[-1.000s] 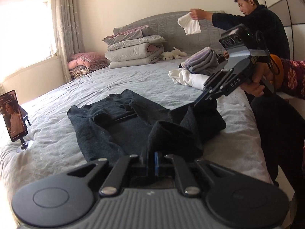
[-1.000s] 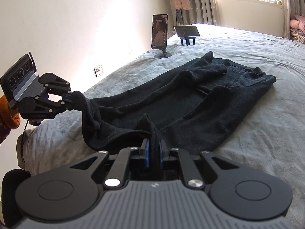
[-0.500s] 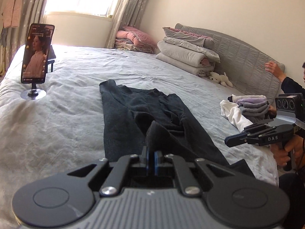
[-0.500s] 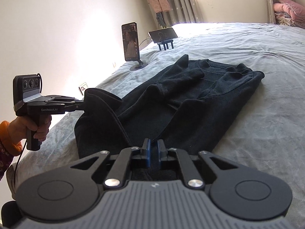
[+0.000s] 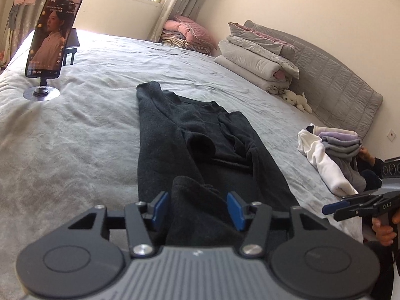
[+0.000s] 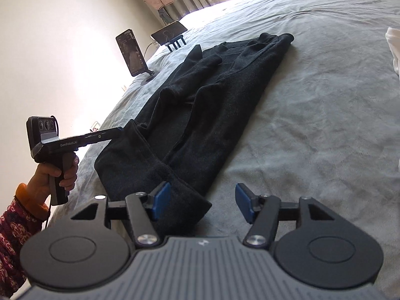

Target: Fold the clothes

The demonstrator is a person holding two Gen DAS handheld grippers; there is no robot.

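Bedroom, daylight through a curtained window, grey bedspread (image 5: 82,135) filling the left wrist view. Laid lengthwise down the middle: a dark sweater (image 5: 200,135), sleeves drawn in over the body, side edges roughly parallel, nearest end bunched up and rising between the fingers of the left gripper (image 5: 197,206). Jaws apart, blue pads standing on either side of the cloth without pinching it. Off to the right edge, the right gripper (image 5: 332,208) seen side-on, clear of the garment; jaw state not readable from this angle. Behind it, a small stack of folded clothes (image 5: 335,147) with a white garment beneath, suggesting part of the laundry already finished. Further back, piled quilts (image 5: 257,57) against the headboard, a soft toy beside them, and a phone on a stand (image 5: 50,37) at the left.

Same bed from the right wrist view. Right gripper jaws wide apart, empty, the left pad just beside the sweater's near hem corner, the right pad over bare bedspread. Sweater stretching away as a long narrow strip toward the phone stand. Left gripper entering from the left at the lifted hem, tips hidden against the cloth.

Judged from this: side folds apparently done, hem released, lengthwise fold toward the collar likely remaining, then stacking with the finished pile.
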